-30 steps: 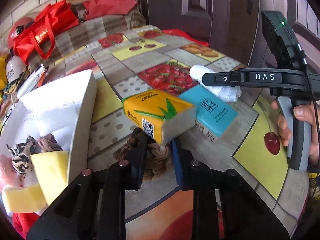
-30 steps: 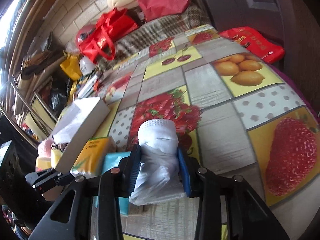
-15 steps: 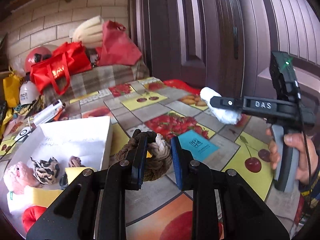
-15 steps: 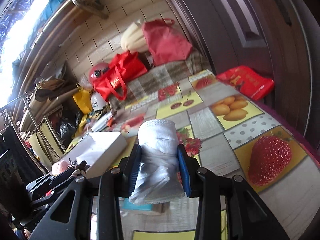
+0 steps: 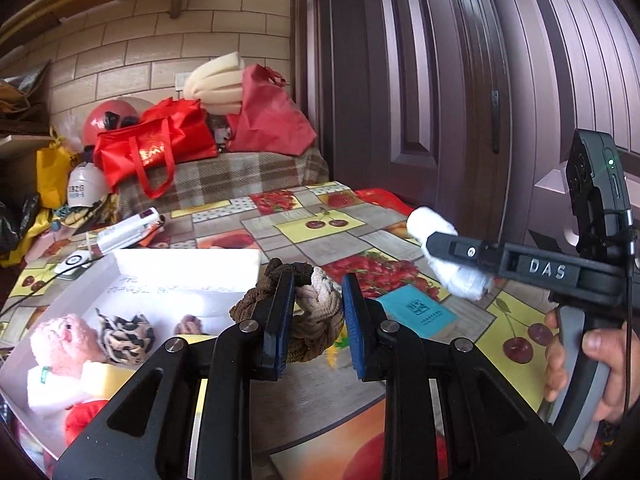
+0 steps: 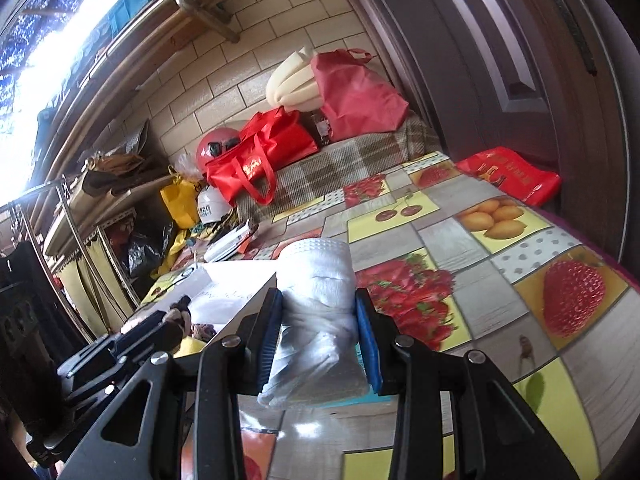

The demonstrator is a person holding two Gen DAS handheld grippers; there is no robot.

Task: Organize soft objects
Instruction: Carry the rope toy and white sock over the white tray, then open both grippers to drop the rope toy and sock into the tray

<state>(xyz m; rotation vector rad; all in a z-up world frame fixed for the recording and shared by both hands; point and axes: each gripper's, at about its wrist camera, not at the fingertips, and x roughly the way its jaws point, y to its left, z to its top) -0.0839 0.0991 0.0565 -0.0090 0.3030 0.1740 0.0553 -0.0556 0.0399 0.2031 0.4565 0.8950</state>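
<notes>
The left tongs [image 5: 314, 316] pinch a braided rope knot [image 5: 308, 312] narrowly by its middle, so the soft loops hang free above the surface [image 5: 320, 244]. The right tongs [image 6: 318, 332] squeeze a white rolled cloth [image 6: 316, 292], partly plastic-wrapped, across its waist. Both loads look ready for the white box [image 5: 180, 268] left of both tongs, where a pink plush [image 5: 60, 344] and leopard scrunchie [image 5: 124, 336] already lie. "DAS" is readable on the right tongs' body; the teal packet [image 5: 416, 310] ahead carries print too small to read
</notes>
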